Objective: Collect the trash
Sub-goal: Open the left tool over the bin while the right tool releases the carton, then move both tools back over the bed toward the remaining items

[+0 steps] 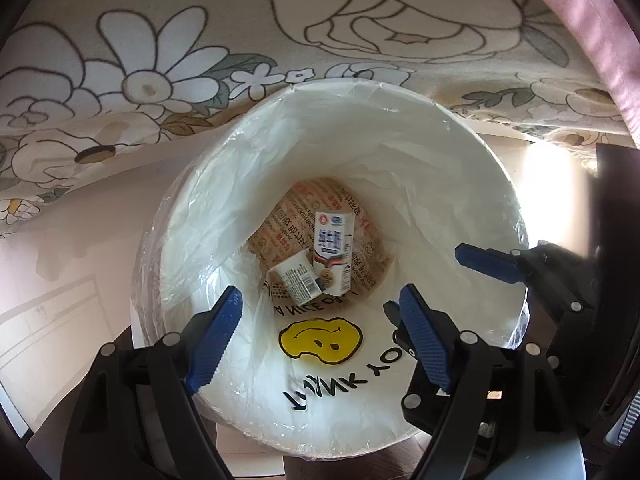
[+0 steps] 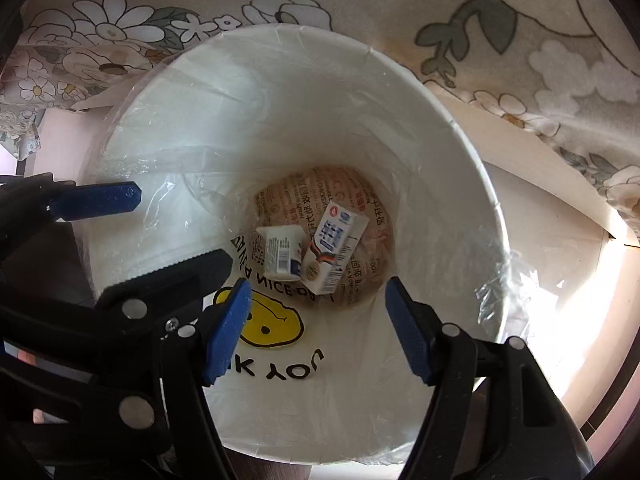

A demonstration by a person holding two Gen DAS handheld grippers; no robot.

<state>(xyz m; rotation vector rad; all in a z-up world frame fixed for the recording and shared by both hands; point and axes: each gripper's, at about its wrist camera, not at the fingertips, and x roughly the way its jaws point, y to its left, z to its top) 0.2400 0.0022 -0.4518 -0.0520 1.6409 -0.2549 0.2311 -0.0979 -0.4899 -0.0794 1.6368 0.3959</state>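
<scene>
Both your grippers hang nose-down over the white trash bin [image 1: 460, 184], and both are empty. Your left gripper [image 1: 320, 344] stands wide apart, blue pads clear, nothing between them but open air and the bag's yellow smiley face [image 1: 320, 340] on the near wall. Your right gripper [image 2: 318, 330] is spread a little less wide, also holding nothing.

The trash is straight below, well apart from every fingertip, on the floor of the bin. Two small milk cartons lie there touching: the blue-printed carton [image 1: 334, 254] with its long axis running away from your left fingers, and the barcode carton [image 1: 296, 276] lying crosswise against its near end. Under both sits a brown printed wrapper [image 1: 296, 208].

Neither hand is clearly nearer; they sit side by side over the mouth, so I'd judge this drop complete, with nothing left in the bin to do. Going by that, the coming move is up and out, and the rim is what to watch: the clear liner [image 2: 500, 280] bunches loose over the right edge.

The right wrist view shows that crumpled overhang and your left gripper's pad from the side; the left wrist view shows more of the flowered cloth [image 1: 160, 60] draped just behind the bin.
</scene>
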